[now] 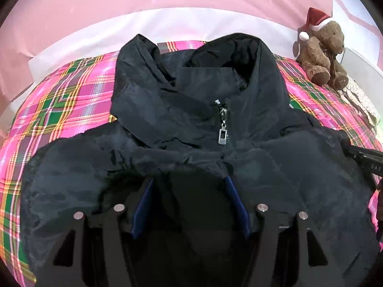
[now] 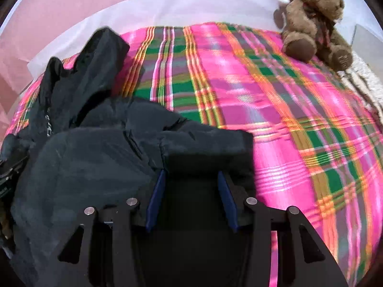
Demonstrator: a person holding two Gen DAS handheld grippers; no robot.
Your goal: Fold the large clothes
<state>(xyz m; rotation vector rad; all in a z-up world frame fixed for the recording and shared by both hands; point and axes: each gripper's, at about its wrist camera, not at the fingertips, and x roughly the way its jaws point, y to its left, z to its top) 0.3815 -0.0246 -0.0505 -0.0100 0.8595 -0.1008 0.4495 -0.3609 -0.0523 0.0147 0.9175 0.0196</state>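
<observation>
Black nylon, slick and puffy: the jacket (image 1: 191, 124) lies on the plaid blanket (image 1: 71, 91), collar away from me, zipper pull (image 1: 223, 136) near the top of the closed front. Teddy bear (image 2: 313, 21) in a Santa hat sits at the far right corner, well apart from the work.

My left gripper (image 1: 189, 203) is over the chest panel, blue pads spread with dark fabric between them; whether they bite the cloth I cannot tell. My right gripper (image 2: 191, 198) is at the sleeve edge, pads likewise spread, a dark fold lying in the gap; grip again unclear from this view. The right view is smeared, so that hand is likely moving.

Risks, as I judge them:
- Slippery shell may slide out of wide pads mid-fold.
- Padding springs back, so a crease may not hold.
- Uneven pull between hands would skew the fold line.
- Dragging could bunch the blanket underneath.
</observation>
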